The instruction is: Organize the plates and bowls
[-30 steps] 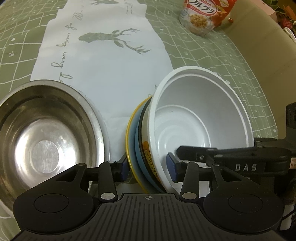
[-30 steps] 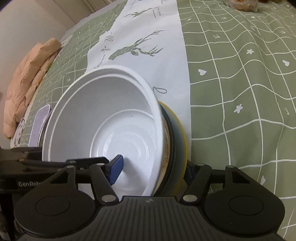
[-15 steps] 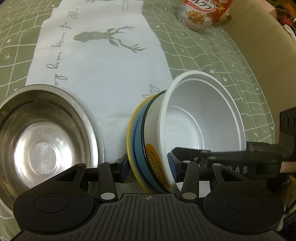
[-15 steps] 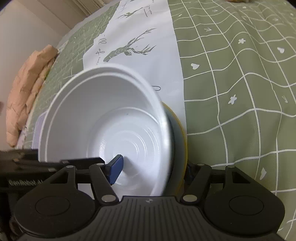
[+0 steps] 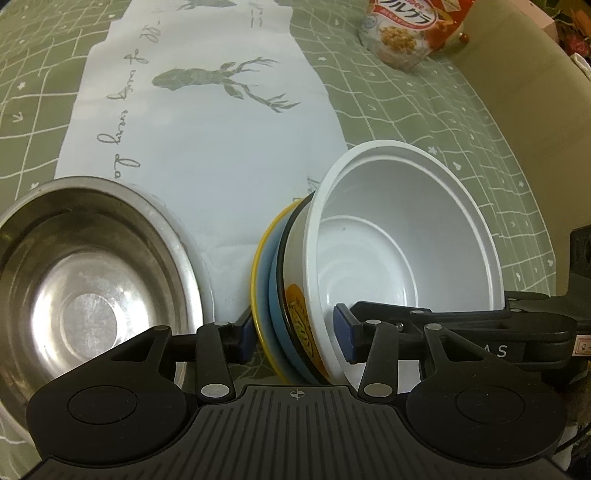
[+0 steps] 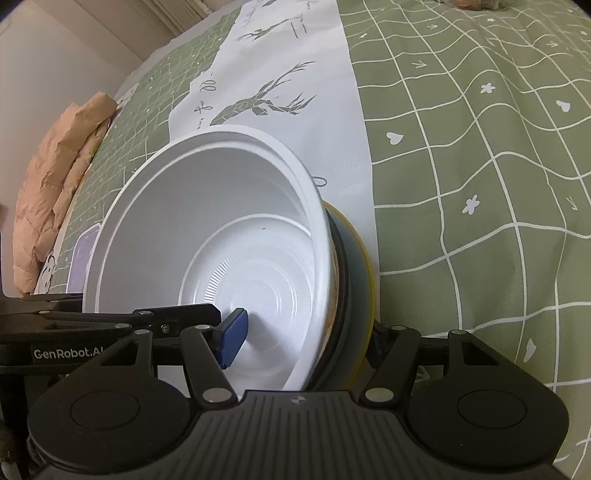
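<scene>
**Two grippers hold one tipped stack of dishes**

Some parts are hard to see; the bottom of the stack is cut off by the black gripper bodies in both views; the right pad of the right gripper (image 6: 301, 338) is tucked behind the yellow rim, so only a bit of it shows; the metal bowl (image 5: 85, 288) runs off the picture at 9 o'clock; the words on the orange label are too small to read; a pale purple thing at 9 o'clock in the right view is half hidden behind the bowl, and I cannot tell what it is.

The stack sits near the middle of each view, on the white deer cloth (image 5: 207, 129) over the green checked cloth (image 6: 480, 184); it is tipped on its side; the white bowl (image 5: 399, 251) is big and deep, with rings in its bottom; behind it come a black rim, a blue plate (image 5: 271, 291) and a yellow plate (image 5: 255, 266), all pressed close together.

The left gripper (image 5: 295, 334) has one blue pad outside the yellow plate and one inside the white bowl; its jaws are clamped on the stack; the right gripper does the same from the other side, and its jaws have just been closing a little on the stack.

The metal bowl stands upright just beside the stack, at 9 o'clock; a cereal bag (image 5: 410, 29) lies far off at 1 o'clock; a crumpled tan cloth (image 6: 62, 184) lies at 10 o'clock in the right view.
</scene>
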`<state>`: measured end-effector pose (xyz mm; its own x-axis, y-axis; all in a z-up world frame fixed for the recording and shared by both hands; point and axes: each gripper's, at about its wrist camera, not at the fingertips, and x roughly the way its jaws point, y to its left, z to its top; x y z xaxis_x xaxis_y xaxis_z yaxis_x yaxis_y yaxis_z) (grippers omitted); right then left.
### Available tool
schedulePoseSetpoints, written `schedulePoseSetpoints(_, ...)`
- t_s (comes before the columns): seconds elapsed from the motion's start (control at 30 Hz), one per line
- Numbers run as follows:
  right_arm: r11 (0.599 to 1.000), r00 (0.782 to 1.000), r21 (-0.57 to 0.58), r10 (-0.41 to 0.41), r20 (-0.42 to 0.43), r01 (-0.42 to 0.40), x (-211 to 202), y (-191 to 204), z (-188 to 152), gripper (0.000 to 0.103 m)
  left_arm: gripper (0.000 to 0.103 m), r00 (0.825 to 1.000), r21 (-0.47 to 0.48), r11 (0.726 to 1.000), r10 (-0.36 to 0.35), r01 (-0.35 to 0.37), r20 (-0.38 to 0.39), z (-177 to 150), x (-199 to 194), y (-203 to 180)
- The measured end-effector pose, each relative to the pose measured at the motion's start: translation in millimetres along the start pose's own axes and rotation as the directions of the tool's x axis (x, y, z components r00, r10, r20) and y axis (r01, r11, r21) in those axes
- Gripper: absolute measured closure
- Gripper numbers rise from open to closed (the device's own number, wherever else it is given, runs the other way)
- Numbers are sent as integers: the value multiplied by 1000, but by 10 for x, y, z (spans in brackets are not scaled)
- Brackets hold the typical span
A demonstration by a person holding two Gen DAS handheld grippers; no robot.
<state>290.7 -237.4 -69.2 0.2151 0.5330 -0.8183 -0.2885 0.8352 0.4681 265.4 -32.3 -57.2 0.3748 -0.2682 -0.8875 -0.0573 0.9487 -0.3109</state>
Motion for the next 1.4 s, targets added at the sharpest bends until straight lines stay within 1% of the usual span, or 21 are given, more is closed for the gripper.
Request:
schedulePoseSetpoints(0.1, 1000, 1000, -3, -15, 9, 15, -30, 32, -18, 39, 56, 1000, 15, 1000, 2, -2, 6, -14, -22, -16)
schedulePoseSetpoints(0.57, 998, 999, -15, -53, 11, 53, -136, 201, -84, 39, 56, 999, 8, 999, -39, 39, 14, -87, -132, 67)
schedulePoseSetpoints(0.73, 997, 997, -32, -63, 33, 65, -237, 349, -57, 39, 56, 997, -1, 998, -67, 67, 46, -92, -285, 142)
schedulePoseSetpoints(0.87, 995, 995, -66, -71, 73, 76, -361, 596, -12, 39, 56, 991, -3, 996, -91, 92, 101, -104, -511, 253)
schedulePoseSetpoints(1.0, 990, 992, -116, -64, 104, 76, -385, 928, 57, 38, 56, 983, -25, 994, -101, 106, 153, -116, -757, 495)
schedulePoseSetpoints(1.1, 985, 995, -162, -39, 96, 54, -279, 1224, 115, 38, 56, 980, -61, 994, -74, 87, 186, -165, -934, 765)
schedulePoseSetpoints(1.23, 977, 999, -213, -3, 37, 11, 31, 1594, 160, 38, 56, 981, -122, 991, -24, 49, 195, -258, -1044, 1155)
schedulePoseSetpoints(1.4, 970, 998, -241, 12, -59, -26, 479, 1888, 172, 38, 56, 988, -219, 976, 12, 23, 157, -348, -960, 1607)
